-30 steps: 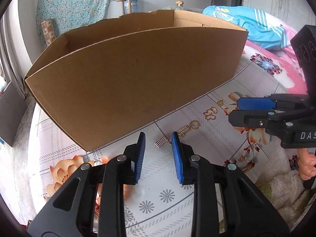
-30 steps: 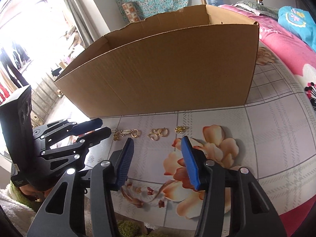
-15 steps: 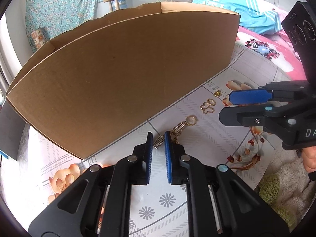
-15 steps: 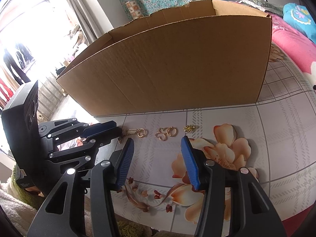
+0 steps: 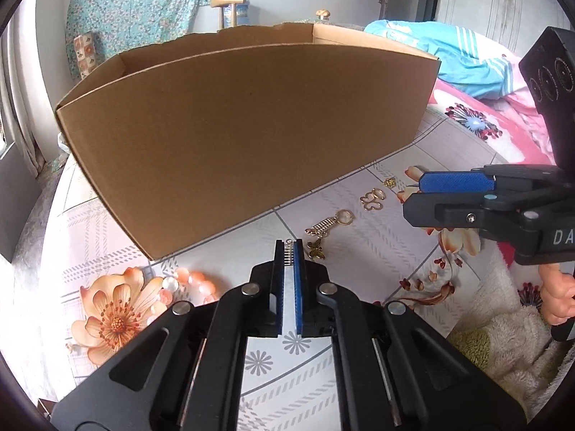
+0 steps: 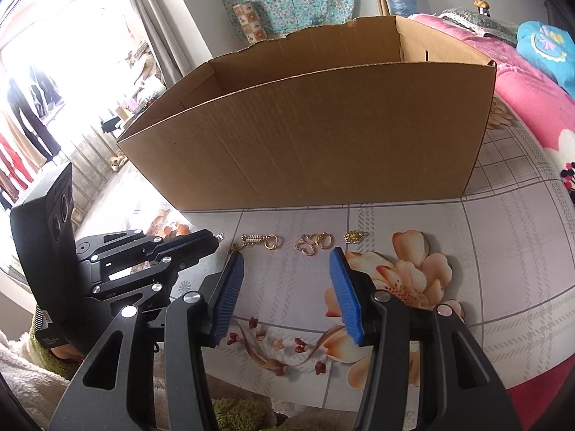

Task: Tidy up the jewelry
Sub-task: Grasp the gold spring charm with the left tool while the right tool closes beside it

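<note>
Two blue-padded fingers of the left gripper [image 5: 288,251] stand nearly together in the left wrist view, clamped on a small silver ridged pendant [image 5: 288,251] whose upper edge shows in the thin slit at their tips. Just right of the tips a gold butterfly charm [image 5: 316,250] lies on the pale floral tablecloth [image 5: 377,251], joined to a gold coiled piece with a ring [image 5: 332,222]. Farther right lie a gold looped earring pair [image 5: 373,199] and a tiny gold cluster [image 5: 389,181], all in a row before the large open brown cardboard box [image 5: 244,136]. The right gripper [image 5: 413,197] reaches in from the right edge, near the gold cluster.

In the right wrist view, that gripper's [image 6: 285,262] fingers stand well apart with nothing between them, poised over the cloth just short of the looped earring pair [image 6: 314,243]. The coiled piece [image 6: 257,241] lies left of the pair, the cluster [image 6: 354,236] right of it. The left gripper [image 6: 212,243] points in from the left, the pendant's tip [image 6: 220,237] peeking out of its closed pads, low over the cloth near the box's [image 6: 323,143] front wall.
</note>
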`<state>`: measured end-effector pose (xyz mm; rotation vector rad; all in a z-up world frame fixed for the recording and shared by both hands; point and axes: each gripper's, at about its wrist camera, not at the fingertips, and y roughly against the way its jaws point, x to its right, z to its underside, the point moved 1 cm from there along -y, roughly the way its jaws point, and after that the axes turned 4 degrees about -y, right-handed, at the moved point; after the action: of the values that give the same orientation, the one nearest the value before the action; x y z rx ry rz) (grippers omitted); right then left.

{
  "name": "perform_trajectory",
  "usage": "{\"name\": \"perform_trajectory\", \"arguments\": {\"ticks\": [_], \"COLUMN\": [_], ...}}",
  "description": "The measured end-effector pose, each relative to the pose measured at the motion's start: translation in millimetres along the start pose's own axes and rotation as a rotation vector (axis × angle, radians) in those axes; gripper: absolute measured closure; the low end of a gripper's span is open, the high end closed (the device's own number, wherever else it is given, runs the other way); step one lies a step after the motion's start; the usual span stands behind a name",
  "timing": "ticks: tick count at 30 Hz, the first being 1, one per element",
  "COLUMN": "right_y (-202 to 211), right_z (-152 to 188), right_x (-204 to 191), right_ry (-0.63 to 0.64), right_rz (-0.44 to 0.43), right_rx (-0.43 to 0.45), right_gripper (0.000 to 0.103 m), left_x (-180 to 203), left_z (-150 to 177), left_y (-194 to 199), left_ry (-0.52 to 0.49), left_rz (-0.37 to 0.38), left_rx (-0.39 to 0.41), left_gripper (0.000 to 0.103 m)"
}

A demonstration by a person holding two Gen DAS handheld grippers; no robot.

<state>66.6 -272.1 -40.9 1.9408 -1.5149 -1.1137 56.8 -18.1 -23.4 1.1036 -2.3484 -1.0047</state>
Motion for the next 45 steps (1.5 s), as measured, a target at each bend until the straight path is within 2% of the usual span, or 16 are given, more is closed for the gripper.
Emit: {"name": "perform_trajectory", "arguments": {"ticks": [5, 7, 12, 15, 22, 28, 34, 40, 45], "right_y": [-4, -8, -21, -28, -51, -48, -39, -25, -41], "right_z": [-7, -10, -19, -27, -26, -20, -17, -21, -22], "right_x": [-16, -23, -28, -31, -31, -33, -28, -38, -48], "right_ry": [0.049, 0.082, 0.129, 0.16, 0.247, 0.294, 0.284, 0.332, 0.363], "right_rz": [-0.016, -0.009, 0.025, 0.069, 0.143, 0.193, 0.256, 0.181, 0.121], "right_rx": [-0.005, -0.015, -0.041, -0.053, -0.134, -0.159, -0.193, -0.114, -0.146], "right_gripper": [0.056, 0.062, 0.086, 0.09, 0.093, 0.094, 0.094, 0.093, 0.093], "left_x": [-4, -6, -8, -5, -4, -5, -8, -11, -14], "left_z": [6, 8, 9, 10, 10, 11, 13, 15, 17], "left_y": [6, 7, 4, 1, -2, -4, -3, -2, -1], "left_ry": [0.032, 0.046, 0.084, 0.078, 0.073, 0.079, 0.079, 0.084, 0.091], "left_rz": [0.0, 0.004, 0.02, 0.022, 0.025, 0.032, 0.035, 0.047, 0.052], "left_rx": [0.016, 0.023, 0.034, 0.035, 0.03, 0.034, 0.039, 0.043, 0.044], "left_gripper": [0.099, 0.099, 0.099, 0.099, 0.099, 0.099, 0.099, 0.099, 0.099]}}
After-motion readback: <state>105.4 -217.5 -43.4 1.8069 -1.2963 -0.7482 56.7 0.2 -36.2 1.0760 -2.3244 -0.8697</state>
